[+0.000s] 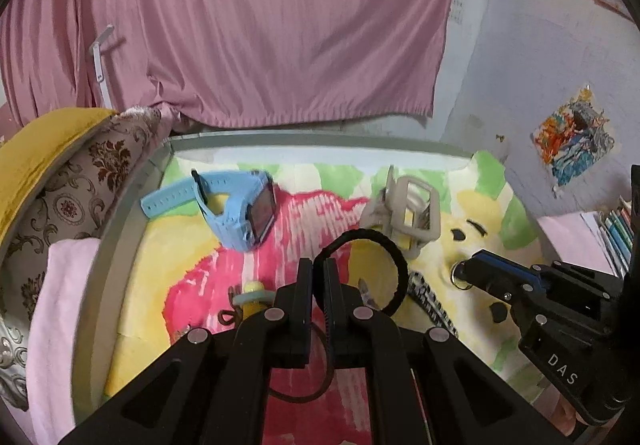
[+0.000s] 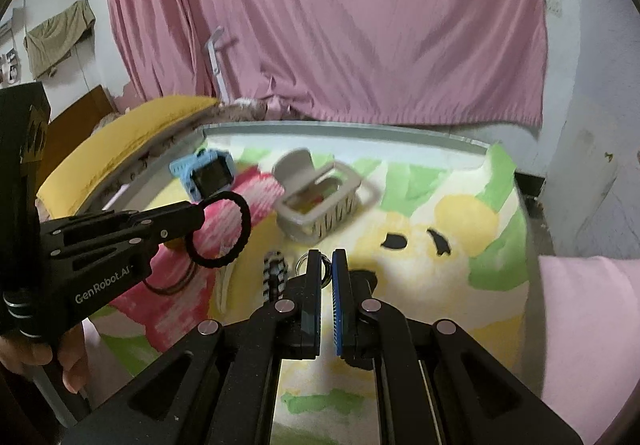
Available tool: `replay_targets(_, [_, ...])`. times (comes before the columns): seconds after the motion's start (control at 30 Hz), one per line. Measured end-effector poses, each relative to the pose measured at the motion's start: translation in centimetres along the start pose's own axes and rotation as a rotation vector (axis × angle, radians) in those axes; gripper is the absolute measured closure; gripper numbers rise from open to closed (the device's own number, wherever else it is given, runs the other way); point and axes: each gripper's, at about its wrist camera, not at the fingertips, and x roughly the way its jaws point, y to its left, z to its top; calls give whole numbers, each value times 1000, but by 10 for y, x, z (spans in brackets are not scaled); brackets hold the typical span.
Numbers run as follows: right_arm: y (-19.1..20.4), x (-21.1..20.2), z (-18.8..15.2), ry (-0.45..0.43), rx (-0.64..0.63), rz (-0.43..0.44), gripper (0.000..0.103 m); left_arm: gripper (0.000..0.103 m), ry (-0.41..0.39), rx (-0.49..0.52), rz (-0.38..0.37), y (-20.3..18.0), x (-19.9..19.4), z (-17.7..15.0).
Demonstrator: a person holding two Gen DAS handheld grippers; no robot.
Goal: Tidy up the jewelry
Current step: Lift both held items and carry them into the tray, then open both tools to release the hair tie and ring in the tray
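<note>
My left gripper (image 1: 318, 265) is shut on a black ridged bangle (image 1: 394, 249) and holds it above the colourful mat; the bangle also shows in the right wrist view (image 2: 244, 223). My right gripper (image 2: 327, 259) is shut on a small silver ring (image 2: 302, 263), also seen in the left wrist view (image 1: 460, 277). A grey plastic basket (image 2: 320, 201) lies tipped on the mat behind both grippers (image 1: 408, 213). A blue smartwatch (image 1: 244, 209) lies at the back left (image 2: 204, 173). A black-and-white beaded bracelet (image 2: 274, 273) lies between the grippers.
A thin brown hair tie (image 2: 172, 285) and a small yellow-and-blue trinket (image 1: 250, 297) lie on the mat (image 2: 460, 213). A yellow cushion (image 1: 36, 149) and patterned pillow (image 1: 80, 189) border the left. Pink curtain (image 1: 260, 25) hangs behind. Books (image 1: 618, 233) stand at right.
</note>
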Motion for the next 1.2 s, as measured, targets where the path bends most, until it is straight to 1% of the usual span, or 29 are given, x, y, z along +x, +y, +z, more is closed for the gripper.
replay_targets(0.13, [4,9,-5,36,-7,-3,98,98,26,2,-6,0,4,-2])
replay_targets(0.37, [-1,11,-6,50,13,5,98,97,67,1,-17,1,11,-4])
replay_targets(0.6, [-4,12,-6,49,22,9,98,97,75,-17,-26,4,9,-4])
replay_targets(0.7, [-3,8,-8,32,23,-3,97,95,56,-36,-30,8,4,-4])
replay_targets(0.73, [-3,6,-8,20,23,-8,94,92,47,-42,-34,10,1,-3])
replay_targets(0.77, [-2,4,-8,12,23,-12,89,87,41,-47,-38,10,0,-3])
replay_targets(0.8, [-3,1,-7,6,22,-16,84,84,32,-54,-44,11,-3,-3])
replay_targets(0.83, [-2,-2,-7,-9,22,-24,74,79,24,-60,-49,12,-4,-3])
replay_targets(0.87, [-2,-5,-7,-22,23,-23,69,75,15,-65,-52,13,-6,-2])
replay_targets(1.03, [0,-18,-6,-72,17,-41,68,72,-38,-69,-42,16,-19,-3])
replay_targets(1.1, [0,-24,-6,-95,15,-42,68,68,-63,-68,-39,18,-25,-3])
replay_targets(1.13, [1,-29,-6,-112,13,-47,67,62,-81,-68,-36,18,-30,-4])
replay_targets(1.17, [1,-33,-7,-126,14,-49,62,52,-98,-70,-36,19,-34,-5])
replay_targets(1.2, [1,-38,-8,-143,15,-49,60,46,-118,-73,-36,20,-39,-6])
